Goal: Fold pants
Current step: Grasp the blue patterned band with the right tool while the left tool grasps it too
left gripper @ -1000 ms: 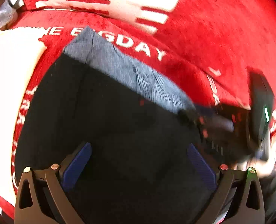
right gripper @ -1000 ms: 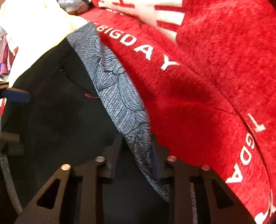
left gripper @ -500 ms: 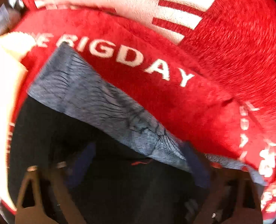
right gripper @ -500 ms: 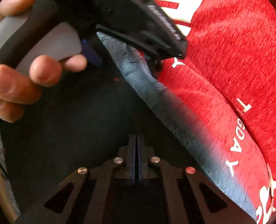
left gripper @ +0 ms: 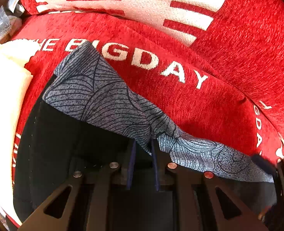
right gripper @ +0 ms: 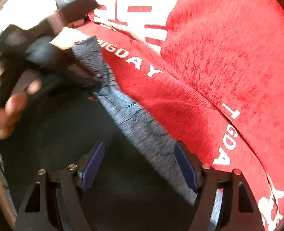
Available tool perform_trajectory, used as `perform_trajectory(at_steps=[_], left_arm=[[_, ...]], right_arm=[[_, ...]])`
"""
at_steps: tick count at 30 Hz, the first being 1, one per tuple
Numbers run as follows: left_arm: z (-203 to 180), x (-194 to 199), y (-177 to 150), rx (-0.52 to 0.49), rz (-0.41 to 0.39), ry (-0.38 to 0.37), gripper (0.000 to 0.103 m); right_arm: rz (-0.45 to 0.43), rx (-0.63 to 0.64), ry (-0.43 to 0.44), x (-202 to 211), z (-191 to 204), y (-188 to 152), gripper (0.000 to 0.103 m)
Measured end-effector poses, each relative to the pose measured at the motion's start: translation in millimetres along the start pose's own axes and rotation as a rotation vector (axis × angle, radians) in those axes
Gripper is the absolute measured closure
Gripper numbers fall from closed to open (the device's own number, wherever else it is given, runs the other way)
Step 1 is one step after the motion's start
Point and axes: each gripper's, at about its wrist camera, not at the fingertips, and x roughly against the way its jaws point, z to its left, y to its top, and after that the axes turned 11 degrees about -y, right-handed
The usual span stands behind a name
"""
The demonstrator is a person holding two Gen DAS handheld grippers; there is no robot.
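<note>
One pair of pants [left gripper: 107, 100], black with grey patterned band. One red blanket [left gripper: 209, 104]. One cream cloth [left gripper: 1, 80]. Two grippers: left gripper [left gripper: 142, 146], right gripper [right gripper: 140, 154]. One hand [right gripper: 9, 104].

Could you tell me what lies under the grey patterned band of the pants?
The red blanket lies beneath the grey band's far edge, and black pant fabric beneath its near edge. Whatever is under the blanket is covered.

Black pants [left gripper: 65, 144] with a grey-blue, dark-lined leaf-patterned band [left gripper: 103, 96] on a red, white-lettered blanket [left gripper: 209, 105].
</note>
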Motion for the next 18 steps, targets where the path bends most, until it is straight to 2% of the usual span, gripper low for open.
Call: perform_trajectory(at_steps=[3,4,5,6,7,8,9,10,12,14,16,18], left_arm=[[6,-3,-7,0.006,-0.001,-0.033,0.084],[13,-1,-5,0.001,0.000,-0.043,0.084],[16,1,-6,-0.008,0.002,-0.063,0.084],[27,7,-1,-0.009,0.003,-0.081,0.084],[31,9,0,-0.005,0.005,-0.101,0.083],[36,14,4,0.017,0.013,-0.138,0.081],[42,17,4,0.042,0.020,-0.173,0.071],[52,20,12,0.076,0.028,-0.219,0.051],[59,32,9,0.154,0.009,-0.285,0.035],[58,49,5,0.159,-0.026,-0.237,0.035],[53,58,3,0.121,-0.038,-0.208,0.034],[49,62,-1,0.123,-0.038,-0.187,0.034]], right_arm=[[0.068,0.019,0.035,-33,-5,13,0.025],[0.099,0.024,0.074,-45,-5,17,0.026],[0.071,0.028,0.092,-46,-5,21,0.026],[0.067,0.039,0.128,-46,-3,24,0.048],[0.080,0.034,0.196,-46,-2,28,0.080],[0.098,0.028,0.213,-45,0,31,0.087],[0.089,0.061,0.177,-40,7,32,0.090],[0.076,0.088,0.153,-35,12,31,0.092],[0.047,0.098,0.118,-23,17,29,0.094],[0.001,0.087,0.101,-4,21,26,0.100],[-0.052,0.087,0.059,18,29,18,0.100],[-0.087,0.091,0.019,33,37,7,0.100]])
